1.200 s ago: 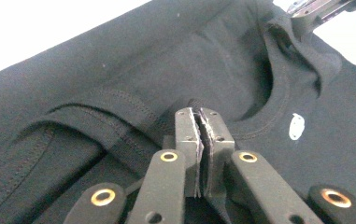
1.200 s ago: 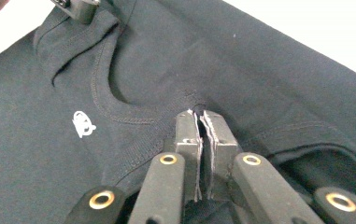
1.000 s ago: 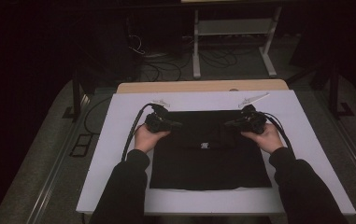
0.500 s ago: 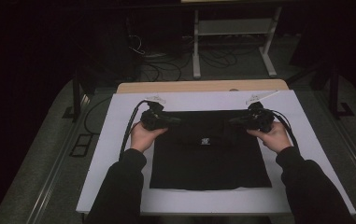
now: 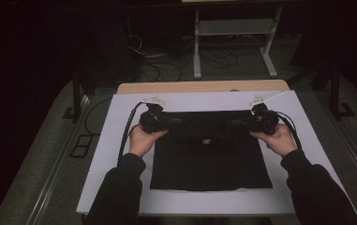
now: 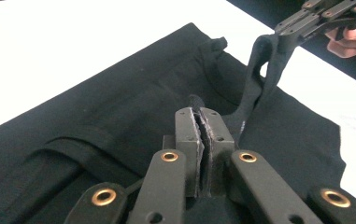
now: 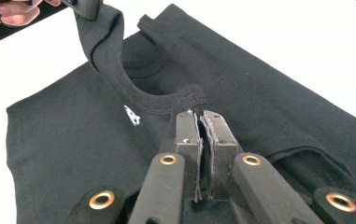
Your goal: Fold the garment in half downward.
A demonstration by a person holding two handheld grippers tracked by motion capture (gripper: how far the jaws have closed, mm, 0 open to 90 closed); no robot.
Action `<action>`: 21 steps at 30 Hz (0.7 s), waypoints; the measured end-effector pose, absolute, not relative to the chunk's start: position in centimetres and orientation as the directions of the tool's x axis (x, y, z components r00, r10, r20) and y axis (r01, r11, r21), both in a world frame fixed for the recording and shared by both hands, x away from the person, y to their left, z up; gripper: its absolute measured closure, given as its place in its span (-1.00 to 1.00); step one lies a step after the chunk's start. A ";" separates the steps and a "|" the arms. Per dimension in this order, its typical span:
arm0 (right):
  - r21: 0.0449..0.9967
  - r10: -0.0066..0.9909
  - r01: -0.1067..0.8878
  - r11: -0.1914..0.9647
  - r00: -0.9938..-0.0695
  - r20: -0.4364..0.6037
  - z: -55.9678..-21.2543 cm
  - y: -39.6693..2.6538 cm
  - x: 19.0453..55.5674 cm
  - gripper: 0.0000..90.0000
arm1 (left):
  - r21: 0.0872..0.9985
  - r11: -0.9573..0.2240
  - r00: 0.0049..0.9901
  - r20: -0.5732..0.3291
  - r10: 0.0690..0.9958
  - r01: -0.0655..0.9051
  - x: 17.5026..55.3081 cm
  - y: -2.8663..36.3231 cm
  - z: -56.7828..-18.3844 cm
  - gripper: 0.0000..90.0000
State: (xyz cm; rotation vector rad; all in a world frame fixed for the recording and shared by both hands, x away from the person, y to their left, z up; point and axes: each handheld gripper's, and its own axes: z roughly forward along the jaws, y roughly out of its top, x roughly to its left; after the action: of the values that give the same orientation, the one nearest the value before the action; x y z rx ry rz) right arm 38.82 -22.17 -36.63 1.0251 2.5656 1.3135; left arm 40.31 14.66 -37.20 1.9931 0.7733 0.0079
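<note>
Only one marking visible: a small white label (image 7: pixel 131 115) inside the neckline of the black T-shirt (image 5: pixel 209 159), too small to read; in the high view it's a pale speck near the collar. The shirt is plain black cotton-type knit with a ribbed crew collar (image 7: pixel 119 77) and stitched hems, and it lies mostly flat on the white table cover (image 5: pixel 120 117), centred, bottom hem toward the person, sleeves folded in. The left gripper (image 6: pixel 202 122) is clamped on a pinch of fabric at the shoulder/collar edge, jaws tight together with cloth bunched at the tips. The right gripper (image 7: pixel 200 122) is likewise clenched on the collar band on its side. Each gripper view shows the other gripper farther off, lifting a strip of the collar off the table so it stretches between them. A bare hand (image 5: pixel 143 139) holds each tool, dark sleeves coming in from the bottom edge. Versus a second ago: both grippers sit farther apart and farther up the table, the top edge of the shirt is pulled wider and straighter, the grip is unchanged.
</note>
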 end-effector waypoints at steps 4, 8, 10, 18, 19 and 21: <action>0.751 0.582 0.520 0.407 -0.781 0.226 -36.7 -22.1 38.1 0.87 | 0.793 -0.333 0.802 -0.300 0.516 0.510 39.6 14.8 -37.4 0.91; 0.752 0.570 0.522 0.403 -0.786 0.240 -37.3 -22.2 37.4 0.87 | 0.797 -0.330 0.808 -0.303 0.506 0.506 39.0 15.1 -38.0 0.91; 0.751 0.568 0.522 0.405 -0.787 0.242 -37.7 -22.3 37.2 0.87 | 0.797 -0.325 0.806 -0.309 0.505 0.509 38.7 15.2 -38.3 0.91; 0.732 0.564 0.541 0.415 -0.784 0.259 -38.7 -22.5 36.3 0.87 | 0.805 -0.304 0.806 -0.321 0.497 0.509 37.3 15.9 -39.1 0.91; 0.731 0.564 0.542 0.414 -0.783 0.262 -38.8 -22.5 36.1 0.87 | 0.806 -0.299 0.804 -0.325 0.498 0.511 37.1 16.0 -39.2 0.91; 0.729 0.561 0.552 0.405 -0.780 0.278 -39.1 -22.5 35.8 0.87 | 0.808 -0.295 0.804 -0.324 0.499 0.509 36.8 16.1 -39.5 0.91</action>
State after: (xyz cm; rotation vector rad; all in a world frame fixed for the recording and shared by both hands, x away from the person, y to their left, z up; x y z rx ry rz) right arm 35.77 -22.51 -39.09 1.0390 2.6237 1.3543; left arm 36.82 16.08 -39.51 1.9426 0.7558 -0.0127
